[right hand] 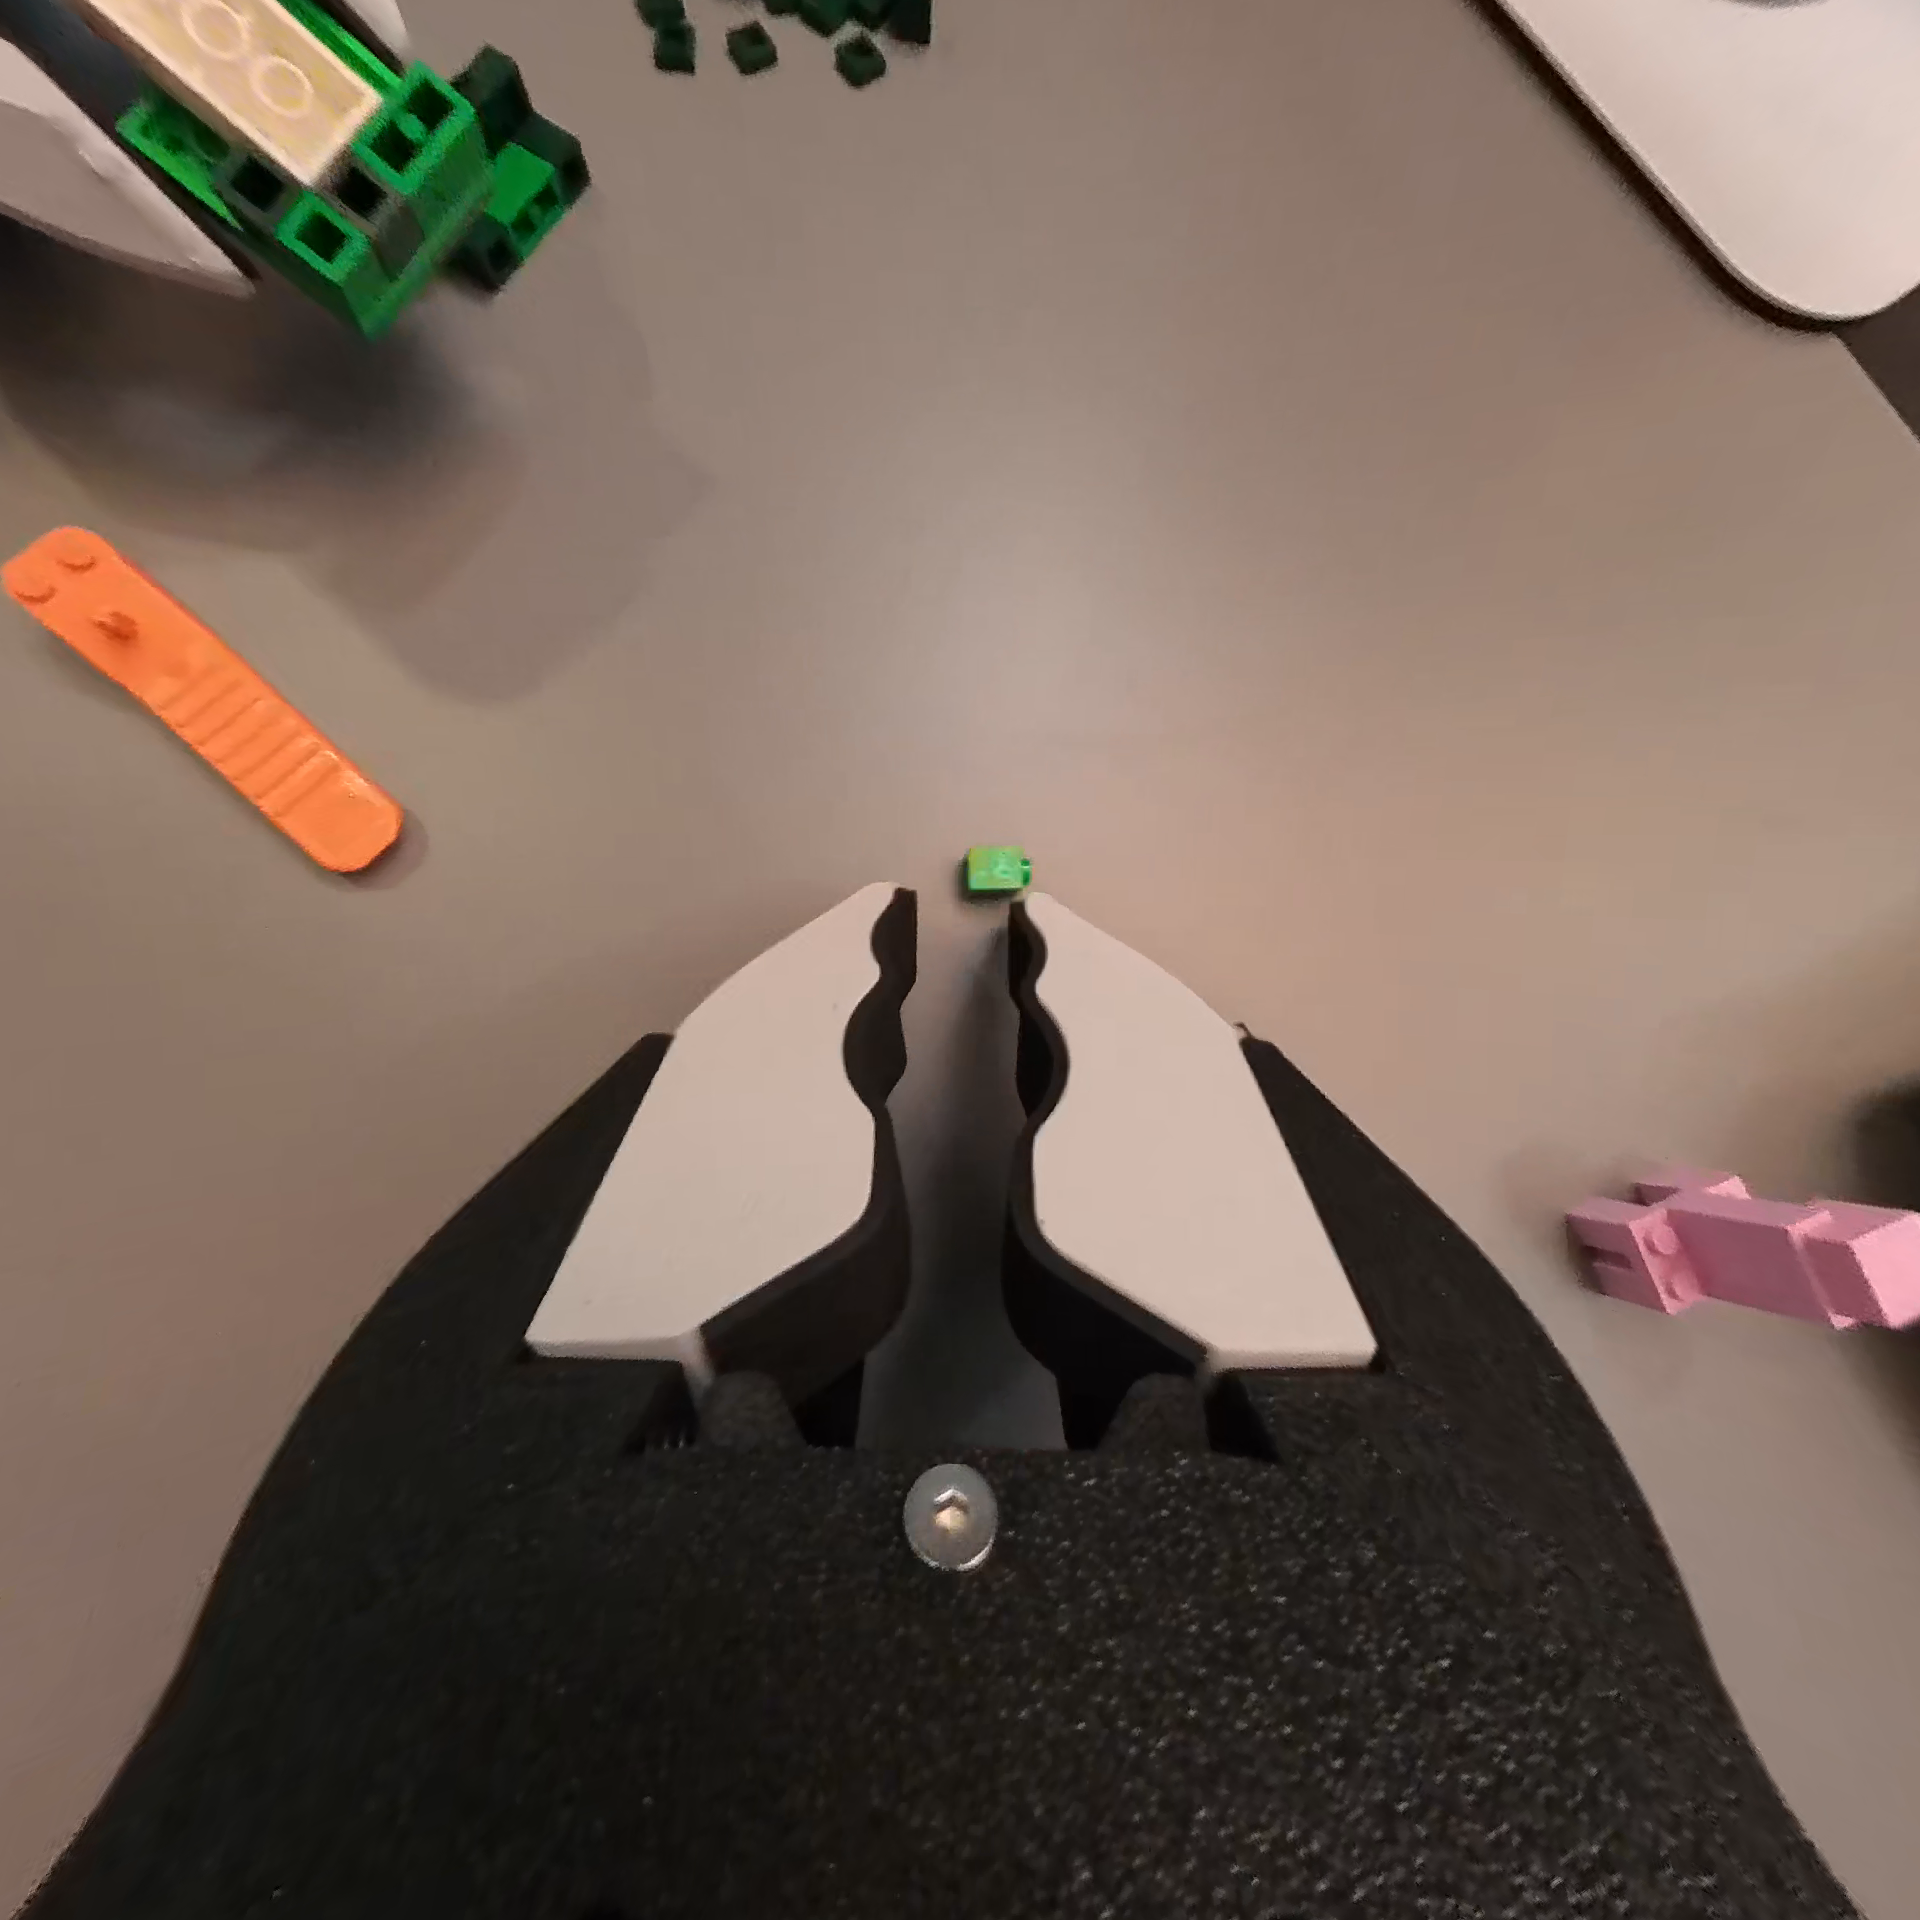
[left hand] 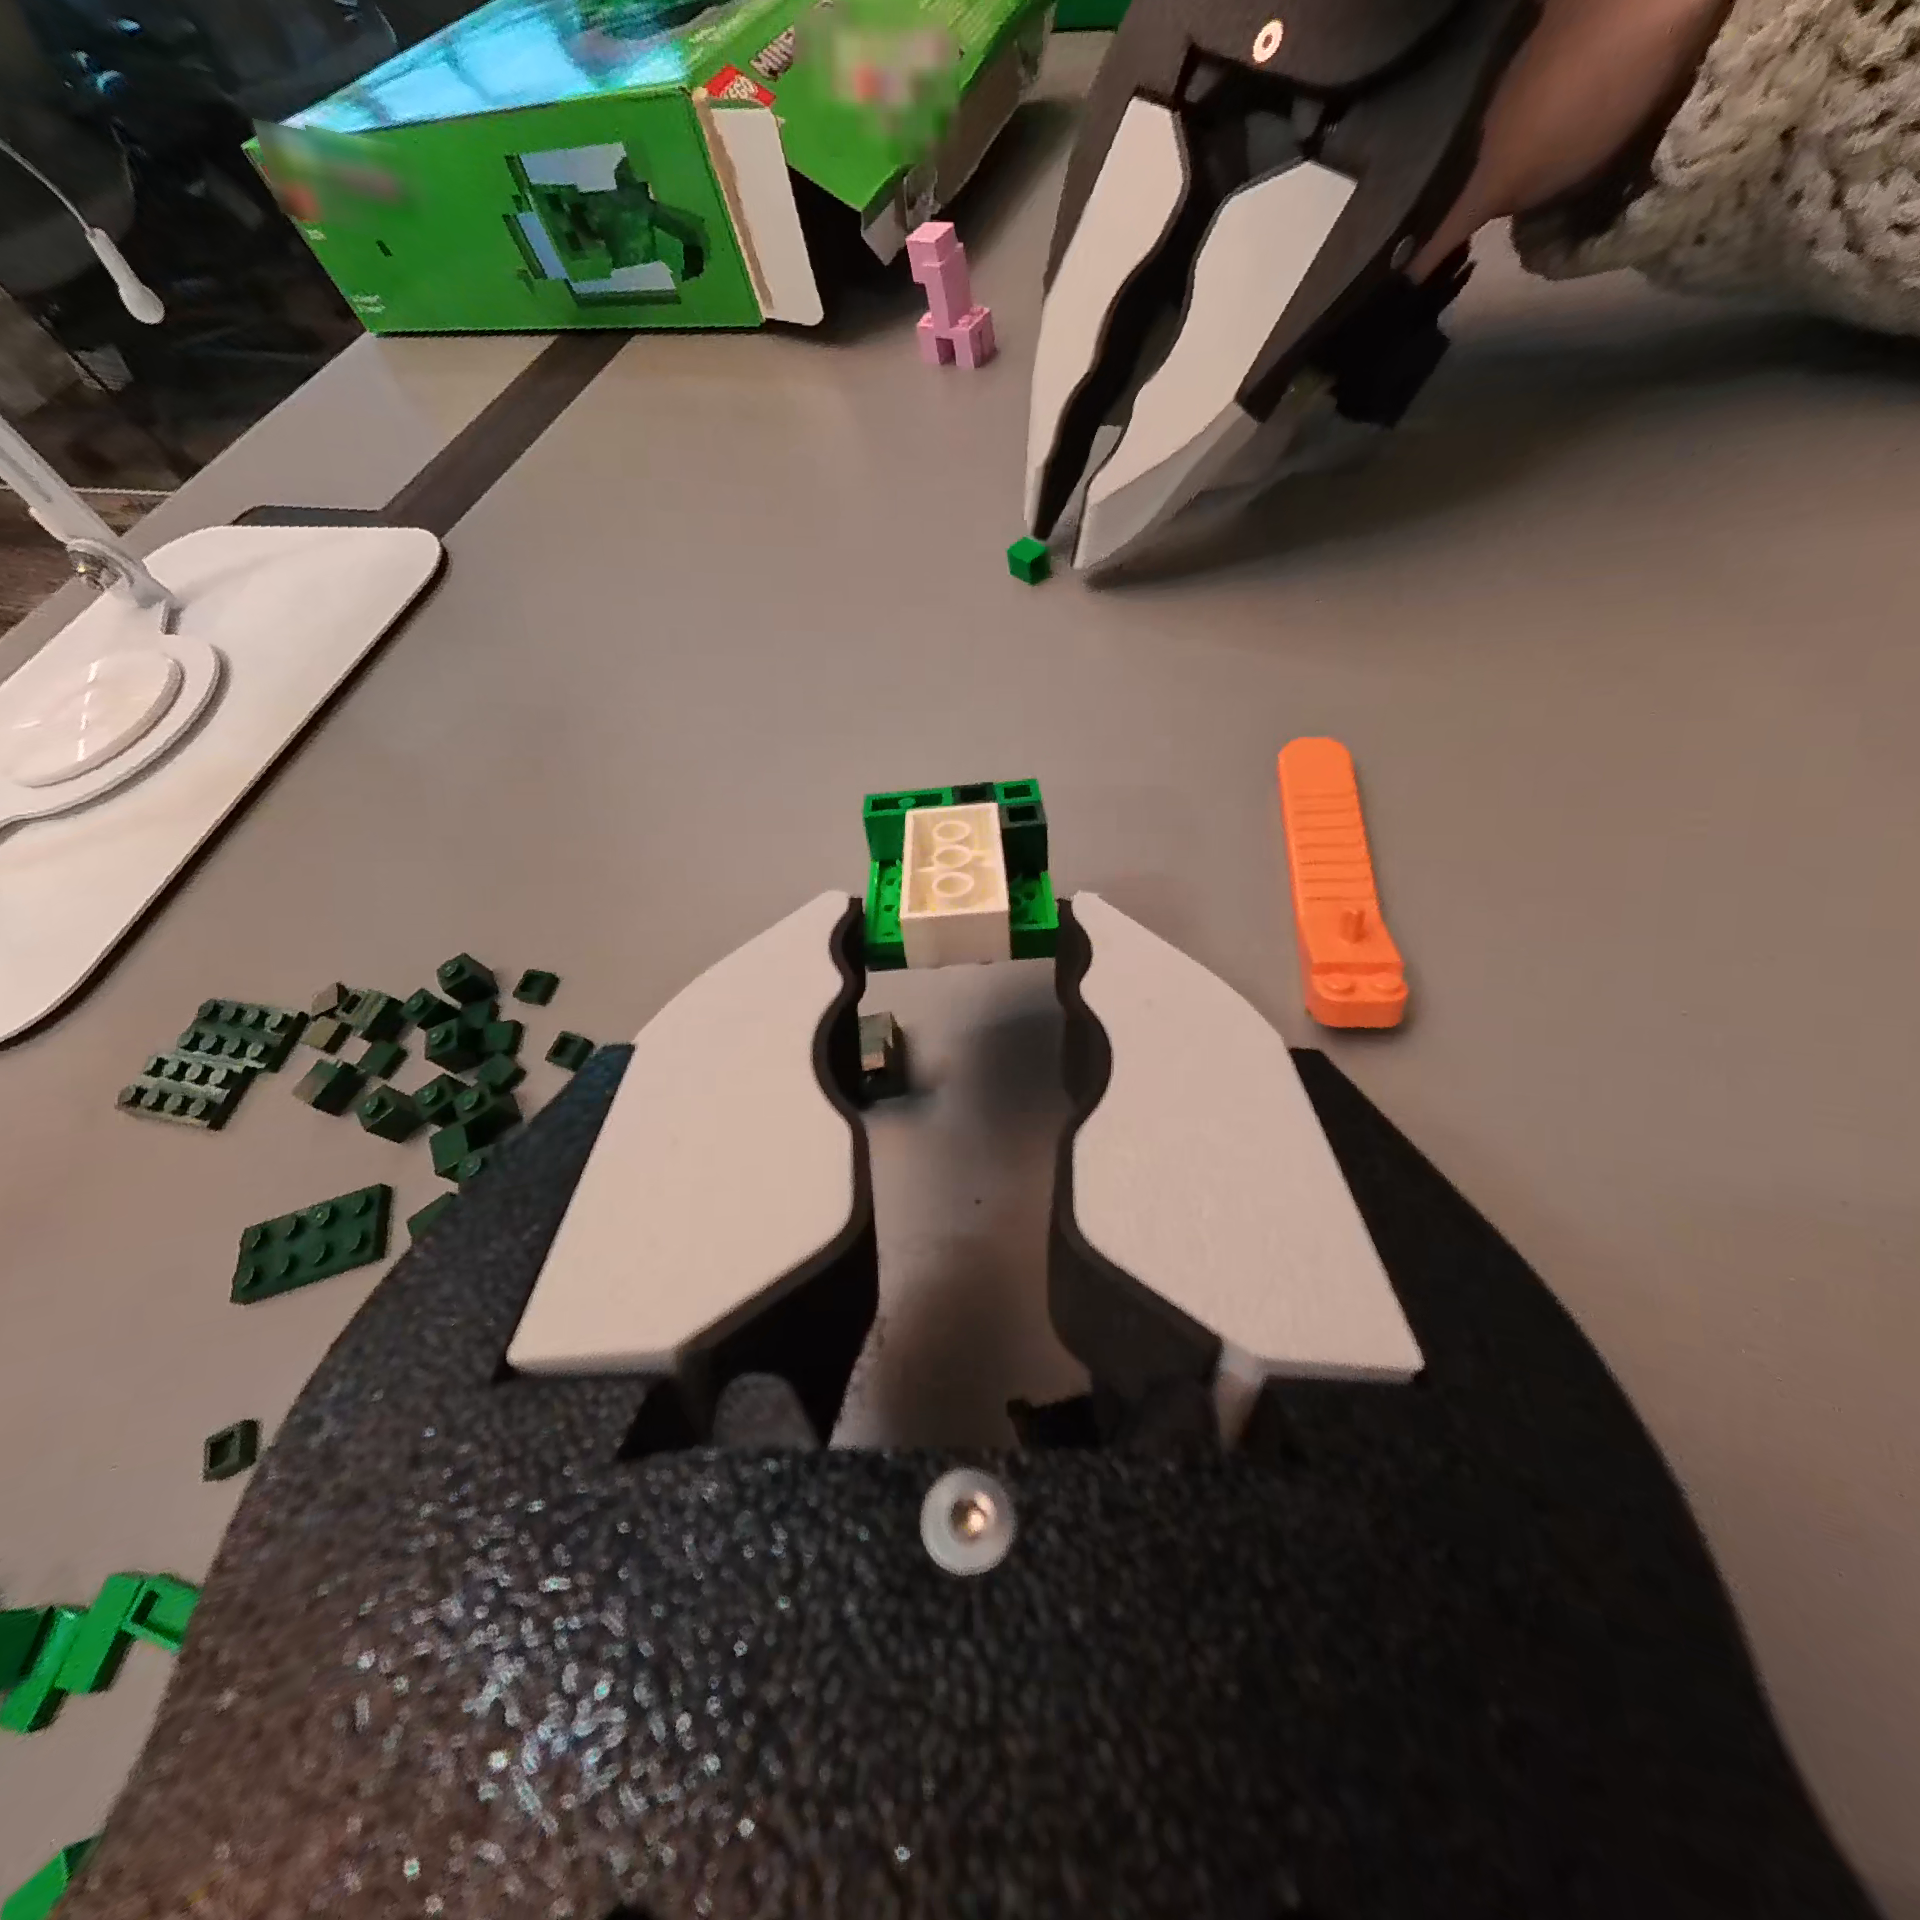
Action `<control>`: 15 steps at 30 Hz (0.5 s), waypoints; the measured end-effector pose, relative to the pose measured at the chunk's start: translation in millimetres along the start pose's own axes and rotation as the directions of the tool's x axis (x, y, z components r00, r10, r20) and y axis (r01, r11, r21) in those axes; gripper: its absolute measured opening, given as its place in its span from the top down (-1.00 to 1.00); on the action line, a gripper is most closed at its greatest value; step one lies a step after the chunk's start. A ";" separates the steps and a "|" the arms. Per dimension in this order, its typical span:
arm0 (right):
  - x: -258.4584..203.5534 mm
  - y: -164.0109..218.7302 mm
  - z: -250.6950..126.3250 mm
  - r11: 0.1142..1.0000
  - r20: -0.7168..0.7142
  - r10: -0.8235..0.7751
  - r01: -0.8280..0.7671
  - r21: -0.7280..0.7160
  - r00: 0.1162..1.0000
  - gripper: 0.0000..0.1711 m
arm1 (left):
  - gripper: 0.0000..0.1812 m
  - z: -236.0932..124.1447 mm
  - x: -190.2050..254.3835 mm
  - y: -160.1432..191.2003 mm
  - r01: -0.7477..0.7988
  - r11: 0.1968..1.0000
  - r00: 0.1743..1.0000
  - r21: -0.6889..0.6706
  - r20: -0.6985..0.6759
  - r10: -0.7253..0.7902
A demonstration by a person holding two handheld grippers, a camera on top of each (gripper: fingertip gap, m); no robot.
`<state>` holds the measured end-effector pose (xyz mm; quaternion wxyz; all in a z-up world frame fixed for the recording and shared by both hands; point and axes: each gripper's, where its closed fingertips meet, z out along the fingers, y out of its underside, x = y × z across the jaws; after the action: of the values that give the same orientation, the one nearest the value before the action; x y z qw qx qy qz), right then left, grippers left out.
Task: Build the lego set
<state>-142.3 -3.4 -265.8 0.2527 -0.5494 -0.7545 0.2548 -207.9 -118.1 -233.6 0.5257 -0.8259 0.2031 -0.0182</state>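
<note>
My left gripper (left hand: 961,914) is shut on a green lego assembly (left hand: 961,883) with a white brick on top, held above the grey table. The assembly also shows at the top left of the right wrist view (right hand: 343,177). My right gripper (right hand: 964,899) is slightly open and empty, tips down at the table. A tiny bright green brick (right hand: 995,871) lies just beyond its right fingertip, apart from it. In the left wrist view the right gripper (left hand: 1062,540) stands beside the same small brick (left hand: 1027,561).
An orange brick separator (left hand: 1335,883) lies right of the assembly, also seen in the right wrist view (right hand: 208,707). A pink figure (left hand: 948,296) and the green box (left hand: 540,208) stand at the back. Dark green pieces (left hand: 364,1049) lie left. A white lamp base (left hand: 156,707) sits far left. About 15 cm separates my left fingertips from my right. The right gripper is farther from the orange brick separator (left hand: 1335,883), some 12 cm, than the left, some 6 cm. It is also in sight in the right wrist view (right hand: 185,680).
</note>
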 end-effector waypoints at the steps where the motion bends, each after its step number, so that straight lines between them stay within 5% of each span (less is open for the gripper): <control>1: 1.9 0.2 1.1 1.000 -0.013 -0.004 0.004 -0.004 1.000 0.81 | 0.62 -0.3 -0.2 -0.3 0.001 1.000 1.000 0.002 0.000 -0.001; 15: -2.5 -10.0 10.0 1.000 -0.082 -0.021 0.021 -0.005 0.996 0.79 | 0.62 0.0 0.9 0.7 -0.003 1.000 1.000 -0.003 -0.006 0.003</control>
<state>-155.2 -9.5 -266.8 0.2851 -0.5519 -0.7498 0.2281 -207.4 -118.6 -234.4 0.5237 -0.8264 0.2059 -0.0193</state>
